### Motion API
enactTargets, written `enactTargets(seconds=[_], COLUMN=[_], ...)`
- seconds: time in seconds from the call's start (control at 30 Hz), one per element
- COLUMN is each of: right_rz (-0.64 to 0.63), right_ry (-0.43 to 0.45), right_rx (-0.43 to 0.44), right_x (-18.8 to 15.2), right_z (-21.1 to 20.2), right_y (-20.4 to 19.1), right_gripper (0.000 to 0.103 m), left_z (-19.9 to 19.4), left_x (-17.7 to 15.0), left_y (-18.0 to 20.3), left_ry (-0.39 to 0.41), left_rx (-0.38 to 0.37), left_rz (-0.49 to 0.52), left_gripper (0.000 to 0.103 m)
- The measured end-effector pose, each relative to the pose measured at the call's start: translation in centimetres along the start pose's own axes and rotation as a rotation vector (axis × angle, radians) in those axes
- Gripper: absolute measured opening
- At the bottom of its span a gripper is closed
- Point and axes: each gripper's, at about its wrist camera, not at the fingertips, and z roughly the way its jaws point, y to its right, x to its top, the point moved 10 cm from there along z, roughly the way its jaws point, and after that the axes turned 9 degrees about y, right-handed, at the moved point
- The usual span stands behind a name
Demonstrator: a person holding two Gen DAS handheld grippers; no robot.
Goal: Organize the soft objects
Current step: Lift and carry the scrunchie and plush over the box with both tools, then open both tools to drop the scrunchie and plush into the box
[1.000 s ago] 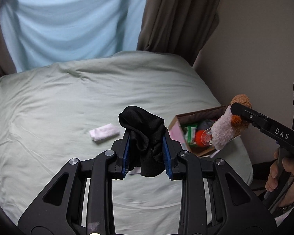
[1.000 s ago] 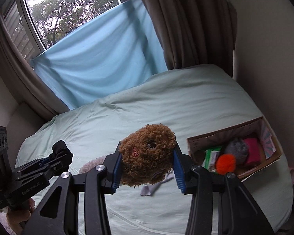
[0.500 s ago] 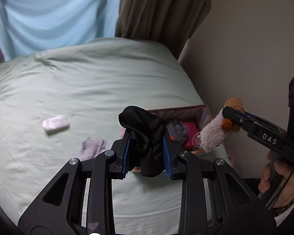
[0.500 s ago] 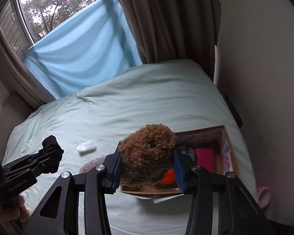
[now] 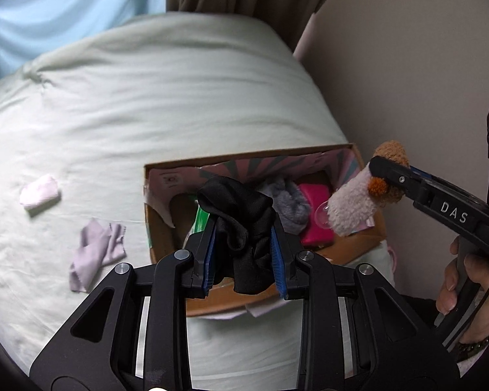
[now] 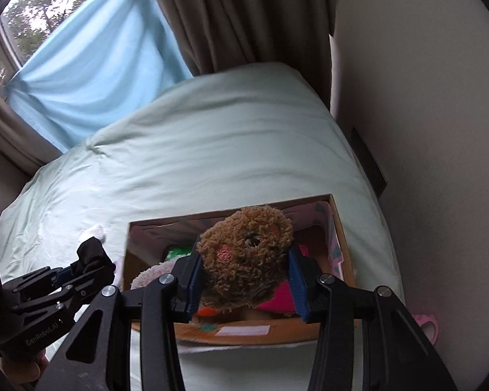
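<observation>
- Left gripper [image 5: 244, 251] up close, its blue pads pinched tight on a crumpled black sock [image 5: 241, 224] that spills above and below the fingers.
- Right gripper [image 6: 244, 280] just as busy: its fingers are clamped on the curly brown head of a stuffed toy [image 6: 247, 254], face toward the camera.
- From the left wrist view, that toy hangs off the right gripper [image 5: 379, 176], its pale fuzzy body drooping over the right end of the cardboard box [image 5: 166, 247].
- The box sits on the bed [image 5: 163, 91], open side up, right under both grippers; the sock hovers over its near-left half, the toy's head over its middle.
- Inside the box: a grey fluffy piece [image 5: 288, 202] in the middle, a pink block [image 5: 316, 211] to its right, something green [image 5: 200, 218] to its left, half hidden by the sock.
- Left of the box on the sheet lies a rumpled lilac cloth [image 5: 94, 247].
- Further left of the box, a small rolled white and pink sock [image 5: 40, 190] sits alone.
- Beyond the box, the bed runs up to a light blue curtain [image 6: 91, 65] and brown drapes [image 6: 244, 13]; a window [image 6: 26, 9] shows trees.
</observation>
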Motion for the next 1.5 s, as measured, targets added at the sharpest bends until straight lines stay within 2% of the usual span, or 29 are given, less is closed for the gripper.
enactTargets(seconds=[0.23,0.5,0.57,0.6,0.63,0.67,0.73,0.77,0.8,0.9,1.1,1.5], right_rz=[0.083,0.179,0.192,0.205,0.213,0.216,0.21,0.205,0.198,0.17,0.152,0.091], right_ry=[-0.045,-0.073,-0.076,-0.078,-0.089,-0.104,-0.118,-0.115,-0.105,-0.091,-0.065,0.014], right_rx=[-0.019,-0.037,-0.038,-0.037,-0.027,-0.023,-0.041,-0.047,-0.045,-0.052,-0.028,-0.012], right_x=[-0.6,-0.6,-0.3,-0.2,-0.1,-0.2,-0.3,-0.3,-0.3,-0.5,-0.5,0.7], right_z=[3.7,6.0,6.4,6.6,6.8,7.1,7.3,7.3,7.1,6.6,4.9,-0.8], right_y=[2.2,3.4,3.5,3.6,3.6,3.6,3.9,3.9,3.9,3.8,3.5,0.9], right_gripper=[0.041,0.042,0.044,0.047,0.049,0.055,0.075,0.09,0.094,0.094,0.094,0.095], left_z=[5.0,6.9,7.0,7.1,7.1,6.9,6.5,6.5,6.5,6.4,5.0,-1.6], left_x=[-1.7,-2.9,-2.6,-2.4,-2.3,-2.1,-1.9,-2.0,-2.1,-2.4,-2.4,-0.5], left_y=[-1.0,-0.7,-0.3,-0.1,-0.1,0.0,0.2,0.1,-0.1,-0.2,-0.4,-0.5], left_ry=[-0.099,-0.151,-0.149,-0.152,-0.151,-0.137,-0.127,-0.134,-0.144,-0.158,-0.143,-0.03], left_rx=[0.017,0.023,0.015,0.018,0.033,0.051,0.064,0.081,0.1,0.124,0.117,0.135], left_rz=[0.005,0.036,0.039,0.048,0.062,0.077,0.107,0.119,0.133,0.158,0.13,0.125], left_gripper=[0.025,0.026,0.043,0.074,0.1,0.103,0.103,0.103,0.103,0.103,0.103,0.103])
